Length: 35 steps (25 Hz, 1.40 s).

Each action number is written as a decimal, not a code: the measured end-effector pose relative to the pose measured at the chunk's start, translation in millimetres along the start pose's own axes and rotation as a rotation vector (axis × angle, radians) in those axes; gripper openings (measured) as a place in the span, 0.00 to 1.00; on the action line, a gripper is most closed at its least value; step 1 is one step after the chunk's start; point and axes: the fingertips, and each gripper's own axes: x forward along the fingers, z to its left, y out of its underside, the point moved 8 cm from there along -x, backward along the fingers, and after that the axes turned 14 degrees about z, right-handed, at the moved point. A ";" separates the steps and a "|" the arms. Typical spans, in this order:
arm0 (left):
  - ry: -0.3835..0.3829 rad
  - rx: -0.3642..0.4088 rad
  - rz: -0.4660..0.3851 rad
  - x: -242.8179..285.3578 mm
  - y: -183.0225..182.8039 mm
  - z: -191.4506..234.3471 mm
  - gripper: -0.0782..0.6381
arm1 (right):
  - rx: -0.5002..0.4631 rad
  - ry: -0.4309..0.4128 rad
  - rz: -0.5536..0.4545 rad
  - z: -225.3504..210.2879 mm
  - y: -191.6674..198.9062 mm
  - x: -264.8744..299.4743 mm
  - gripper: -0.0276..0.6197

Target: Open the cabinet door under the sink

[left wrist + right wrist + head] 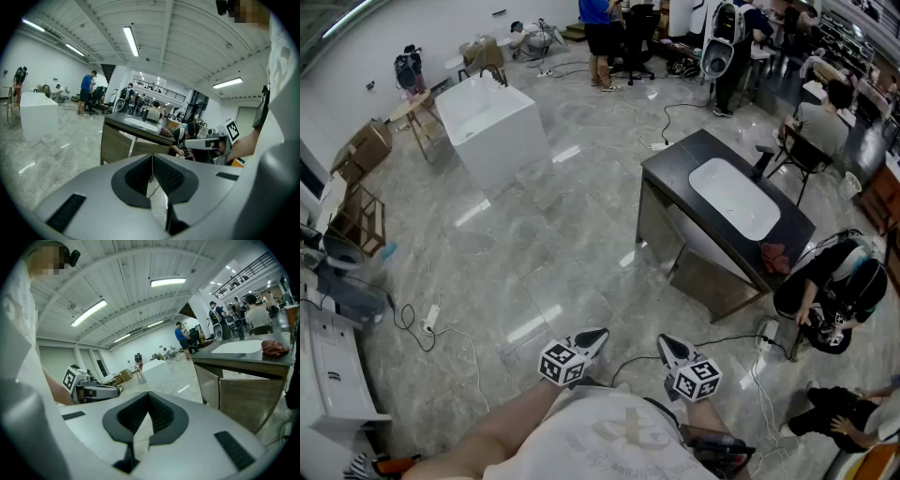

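Holding both grippers close to your body, you stand well apart from the sink cabinet [727,234], whose cabinet door [115,144] faces you. Your left gripper [600,335] has its fingers [171,176] pressed together on nothing. Your right gripper [664,342] is likewise closed and empty.

My count of the floor
I see two grippers, left gripper [596,336] and right gripper [667,344]; one sink cabinet [675,169] with one basin [736,199], one faucet [762,161] and one red cloth [773,255]; one white tub [492,127]; two power strips, left power strip [431,319] and right power strip [766,333].
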 end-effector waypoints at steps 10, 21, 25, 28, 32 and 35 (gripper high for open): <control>-0.031 -0.015 -0.014 -13.0 14.5 3.7 0.13 | 0.000 0.014 -0.044 8.6 -1.2 4.6 0.06; -0.006 0.002 -0.006 -8.2 -1.3 25.7 0.13 | 0.017 0.055 -0.037 5.8 -13.0 18.5 0.06; 0.014 0.014 -0.010 -2.9 -15.3 39.6 0.13 | 0.029 0.077 -0.033 1.4 -20.6 28.4 0.06; 0.014 0.008 -0.007 4.0 -23.8 64.5 0.13 | 0.021 0.084 -0.022 -5.6 -31.8 50.6 0.06; 0.020 0.005 0.002 5.7 -33.7 97.1 0.13 | 0.013 0.097 0.000 -9.3 -52.1 74.4 0.06; 0.022 0.008 0.000 9.5 -49.5 127.2 0.13 | 0.006 0.119 0.004 -17.8 -75.5 93.7 0.06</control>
